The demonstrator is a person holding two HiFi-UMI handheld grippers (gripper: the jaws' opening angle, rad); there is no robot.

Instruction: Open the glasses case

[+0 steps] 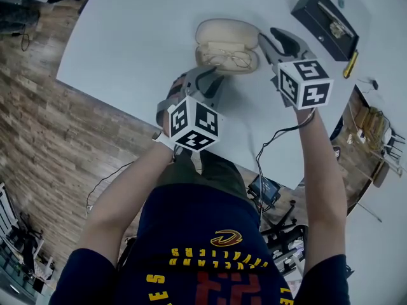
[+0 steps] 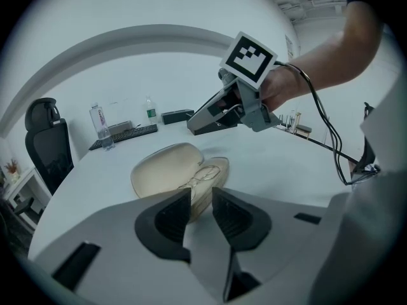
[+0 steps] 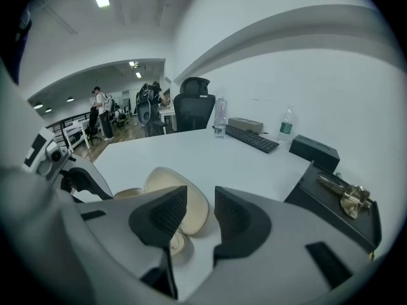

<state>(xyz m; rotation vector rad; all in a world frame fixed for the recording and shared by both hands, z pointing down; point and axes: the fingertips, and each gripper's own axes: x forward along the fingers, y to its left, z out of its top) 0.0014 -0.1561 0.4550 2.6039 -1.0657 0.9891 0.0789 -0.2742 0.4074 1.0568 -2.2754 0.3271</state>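
With the glasses case (image 1: 226, 38) lying open mid-bench, spectacles (image 1: 233, 59) in its tray, we judge the opening done: the right gripper (image 3: 200, 199) hangs just right, jaws wide and empty, while the left gripper (image 2: 201, 199), jaws seemingly nipping the tray's near end, need only let go.

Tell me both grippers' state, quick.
Left gripper: jaws around the glasses case end; grip cannot be told.
Right gripper: open, holding nothing.
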